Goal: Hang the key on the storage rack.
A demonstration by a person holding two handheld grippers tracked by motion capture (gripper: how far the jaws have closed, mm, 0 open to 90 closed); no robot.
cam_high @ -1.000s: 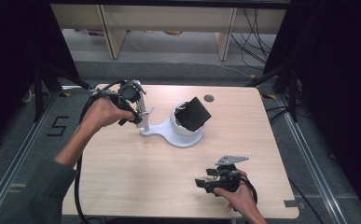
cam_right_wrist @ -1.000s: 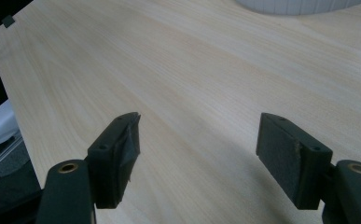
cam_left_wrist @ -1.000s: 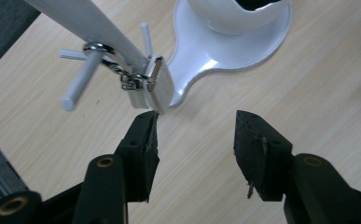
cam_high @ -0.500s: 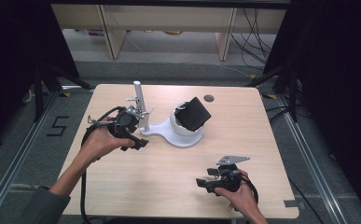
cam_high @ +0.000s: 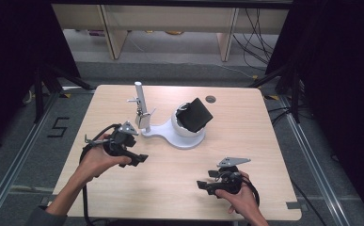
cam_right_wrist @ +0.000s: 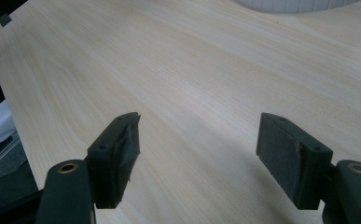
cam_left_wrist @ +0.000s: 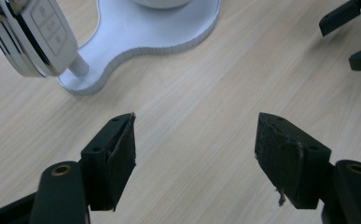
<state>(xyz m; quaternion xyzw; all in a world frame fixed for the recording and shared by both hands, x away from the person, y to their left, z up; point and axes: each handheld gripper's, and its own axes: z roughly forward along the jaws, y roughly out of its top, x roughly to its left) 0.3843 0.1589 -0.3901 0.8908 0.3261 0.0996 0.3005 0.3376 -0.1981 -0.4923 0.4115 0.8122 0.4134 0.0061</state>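
Observation:
A white stand (cam_high: pixel 163 133) sits mid-table, with a thin upright post (cam_high: pixel 138 96) on its left lobe. A silver key fob (cam_high: pixel 143 120) hangs on that post. On the stand's dome rests a tilted black block (cam_high: pixel 196 114). My left gripper (cam_high: pixel 137 150) hovers just left of and nearer than the stand, open with nothing between its jaws. In the left gripper view (cam_left_wrist: pixel 194 140) the key fob (cam_left_wrist: pixel 43 32) and the stand's base (cam_left_wrist: pixel 155 28) lie ahead. My right gripper (cam_high: pixel 205 179) is low at the near right, open and empty, and faces bare tabletop (cam_right_wrist: pixel 197 140).
The light wooden table (cam_high: pixel 264 141) has a small round hole (cam_high: pixel 210 99) at its far edge. Dark floor and rails surround it, with shelving legs behind. The right gripper's jaw tips (cam_left_wrist: pixel 350 32) show at the top right of the left gripper view.
My left gripper has drawn back from the top of the post toward the near left, so the post and the hanging key fob are now uncovered. The right gripper has stayed put.

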